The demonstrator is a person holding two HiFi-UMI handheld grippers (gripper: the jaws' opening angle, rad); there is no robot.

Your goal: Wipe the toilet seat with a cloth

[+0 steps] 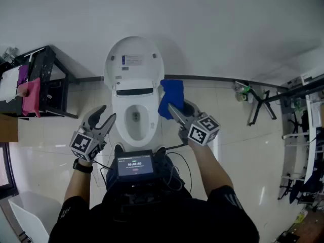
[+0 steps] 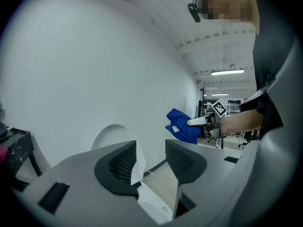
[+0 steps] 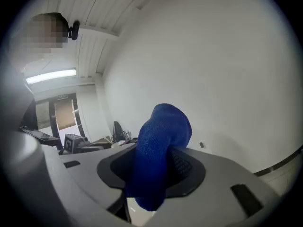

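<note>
A white toilet (image 1: 132,92) stands against the wall with its lid (image 1: 134,61) raised and the seat (image 1: 121,123) down around the bowl. My right gripper (image 1: 178,113) is shut on a blue cloth (image 1: 170,97), held in the air to the right of the toilet. In the right gripper view the blue cloth (image 3: 158,152) fills the gap between the jaws. My left gripper (image 1: 105,120) hovers open at the toilet's left side, holding nothing. The left gripper view shows the lid (image 2: 111,136) past the jaws, and the blue cloth (image 2: 182,125) farther right.
A black rack (image 1: 45,82) with a pink rag (image 1: 30,96) stands at the left. A black stand (image 1: 260,105) and shelving (image 1: 304,130) are at the right. A white bin (image 1: 30,219) sits at the lower left. A screen device (image 1: 134,165) hangs on my chest.
</note>
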